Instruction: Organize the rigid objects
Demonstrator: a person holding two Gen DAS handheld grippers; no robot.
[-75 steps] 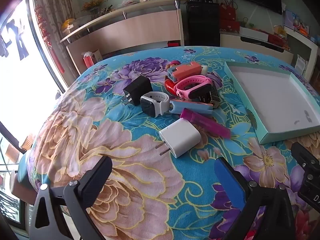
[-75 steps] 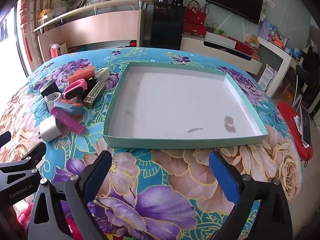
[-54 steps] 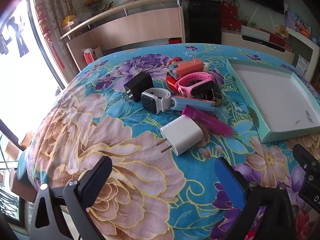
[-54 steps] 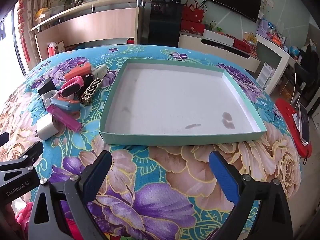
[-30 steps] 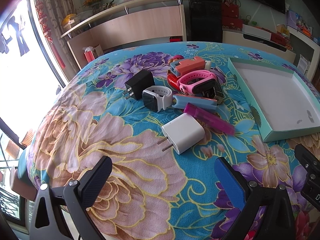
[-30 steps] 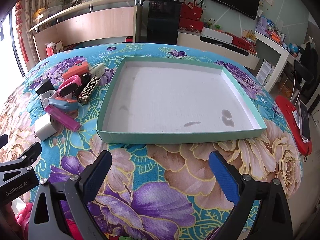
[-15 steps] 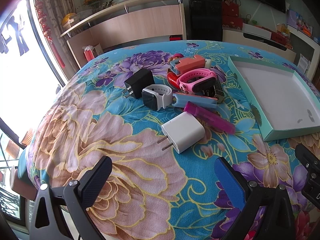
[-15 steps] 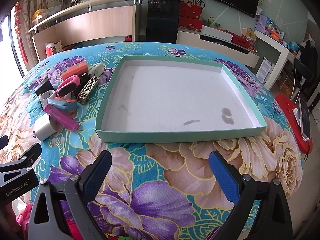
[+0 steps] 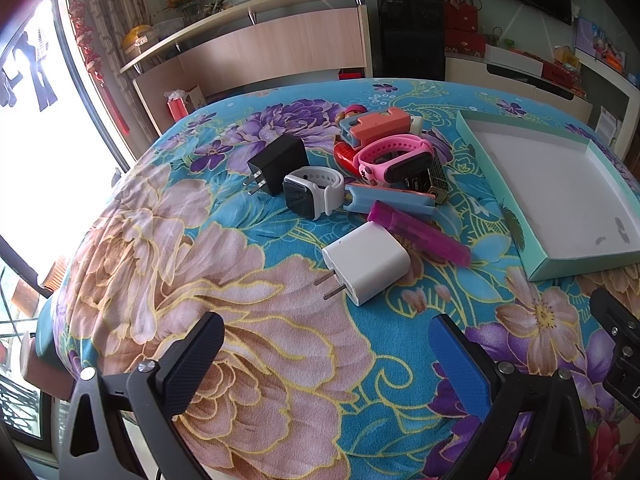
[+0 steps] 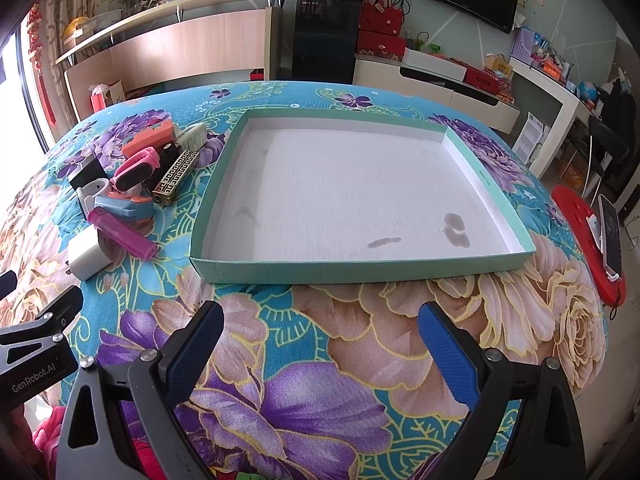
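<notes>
The left gripper hangs released, jaws wide, above the floral tablecloth; just ahead of it lies the white charger, prongs toward its left finger; touching behind that, the magenta lighter; farther ahead sit the white smartwatch, black charger and pink band; the right gripper is likewise released; directly ahead sits the green-rimmed tray, its white floor bare but stained.

Heap of gadgets left of tray, charger nearest, all on table.
</notes>
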